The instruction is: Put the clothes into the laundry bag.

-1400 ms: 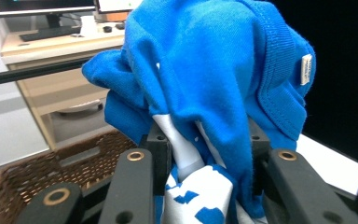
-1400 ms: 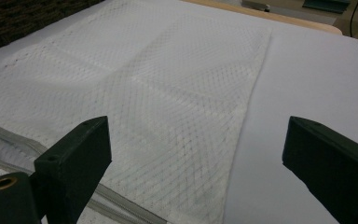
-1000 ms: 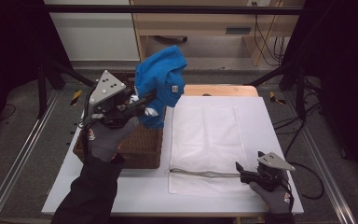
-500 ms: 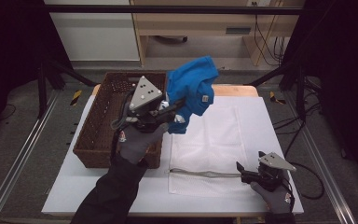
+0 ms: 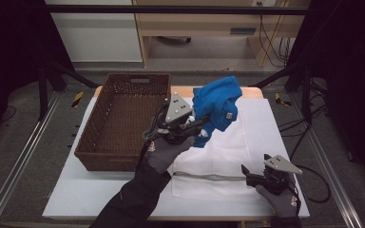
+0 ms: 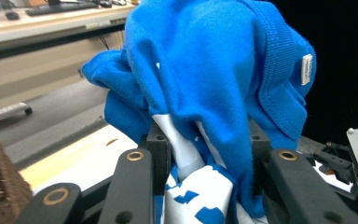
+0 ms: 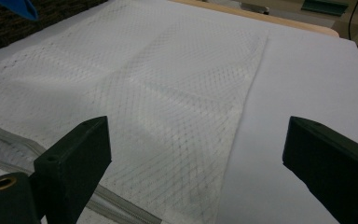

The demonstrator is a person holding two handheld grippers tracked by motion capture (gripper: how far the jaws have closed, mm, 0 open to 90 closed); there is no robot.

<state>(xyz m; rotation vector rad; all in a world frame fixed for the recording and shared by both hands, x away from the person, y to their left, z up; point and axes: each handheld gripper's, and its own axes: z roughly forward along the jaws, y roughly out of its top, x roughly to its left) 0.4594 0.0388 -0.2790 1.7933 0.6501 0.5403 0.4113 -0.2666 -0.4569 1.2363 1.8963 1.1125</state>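
high view, basket: wicker basket (image 5: 123, 118) at table's left, nothing visible inside.
high view, bag: white mesh bag (image 5: 233, 142) flat on table (image 5: 76, 199), zipper near front edge.
high view, garment: blue garment (image 5: 217, 107) bunched, above bag, clamped in left gripper (image 5: 197, 124).
left gripper view: jaws gripping garment, cloth draped over them.
right gripper view: right gripper (image 7: 196, 163) jaws wide apart over bag, holding nothing.

No writing can be read anywhere. The blue garment (image 6: 214, 84) carries a small white sewn-in tag (image 6: 306, 69) at the right of the left gripper view, and its print is too small and blurred to make out.
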